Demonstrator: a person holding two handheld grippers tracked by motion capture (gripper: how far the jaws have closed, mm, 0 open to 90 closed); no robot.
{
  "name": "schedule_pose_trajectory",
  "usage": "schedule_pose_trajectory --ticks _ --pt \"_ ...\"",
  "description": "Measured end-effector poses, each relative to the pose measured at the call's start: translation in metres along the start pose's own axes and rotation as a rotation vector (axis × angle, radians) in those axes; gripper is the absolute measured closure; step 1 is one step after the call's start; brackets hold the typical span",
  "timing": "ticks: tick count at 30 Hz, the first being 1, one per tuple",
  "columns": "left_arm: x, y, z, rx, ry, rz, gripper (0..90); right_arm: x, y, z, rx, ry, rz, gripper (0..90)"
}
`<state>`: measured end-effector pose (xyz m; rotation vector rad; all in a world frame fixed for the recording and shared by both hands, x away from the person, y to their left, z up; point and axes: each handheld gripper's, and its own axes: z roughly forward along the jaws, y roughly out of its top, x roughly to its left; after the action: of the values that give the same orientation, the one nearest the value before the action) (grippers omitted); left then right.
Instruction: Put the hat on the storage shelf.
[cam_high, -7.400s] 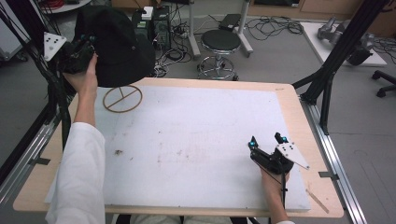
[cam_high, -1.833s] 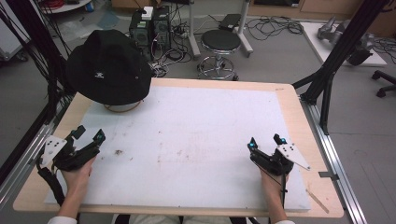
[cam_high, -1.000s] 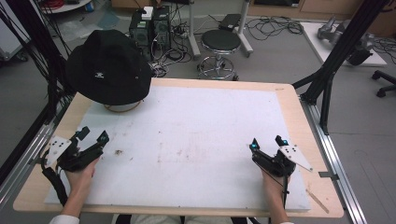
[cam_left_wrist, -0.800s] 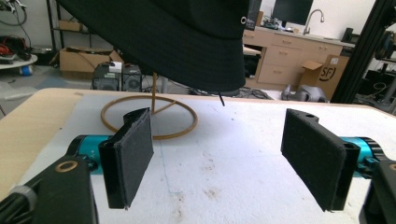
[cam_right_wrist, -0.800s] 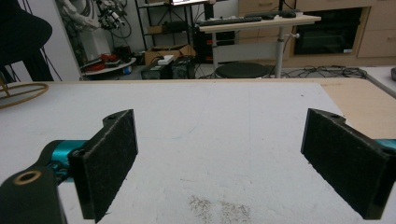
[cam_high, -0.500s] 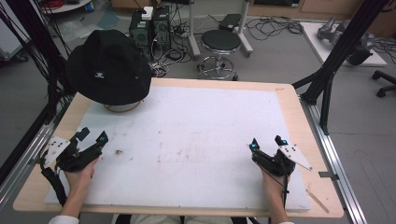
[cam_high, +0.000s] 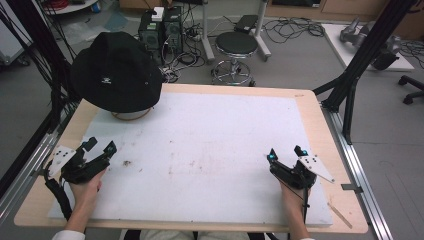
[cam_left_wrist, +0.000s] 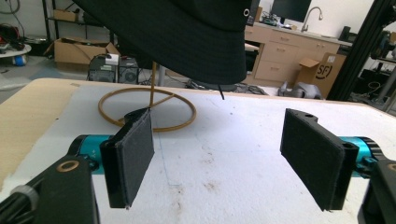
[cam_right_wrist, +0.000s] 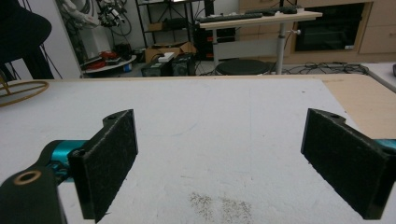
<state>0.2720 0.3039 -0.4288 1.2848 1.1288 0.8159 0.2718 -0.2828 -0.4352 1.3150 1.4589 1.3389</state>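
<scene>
The table (cam_high: 310, 107) is bare but for the hat (cam_high: 116, 70), perched on its stand (cam_left_wrist: 147, 108) at the far left corner. The perch looks top-heavy to me: a nudge to the brim could tip stand and hat together off the edge. The left gripper (cam_high: 99, 147) rests nearest, jaws wide, empty. The right gripper (cam_high: 285, 153) lies well apart, jaws also wide.
</scene>
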Motion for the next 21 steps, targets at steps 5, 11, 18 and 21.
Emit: schedule_pose_trajectory --ticks 5,11,18,21 --pt "0.0001 0.0000 -0.0001 0.001 -0.001 0.000 26.0 -0.0003 -0.0002 0.0000 0.001 0.000 -0.001 10.0" --pt "0.0001 -0.0003 0.0000 0.003 -0.003 0.001 26.0 -0.0004 -0.0003 0.0007 -0.001 -0.002 -0.005 10.0" --pt "0.0000 -0.0001 -0.0019 -0.001 -0.003 0.001 26.1 -0.0001 -0.0001 0.0011 -0.001 0.002 -0.010 10.1" --pt "0.0001 -0.0002 -0.0024 0.000 -0.002 -0.002 26.1 0.0002 -0.0001 0.0012 -0.003 0.002 -0.008 10.0"
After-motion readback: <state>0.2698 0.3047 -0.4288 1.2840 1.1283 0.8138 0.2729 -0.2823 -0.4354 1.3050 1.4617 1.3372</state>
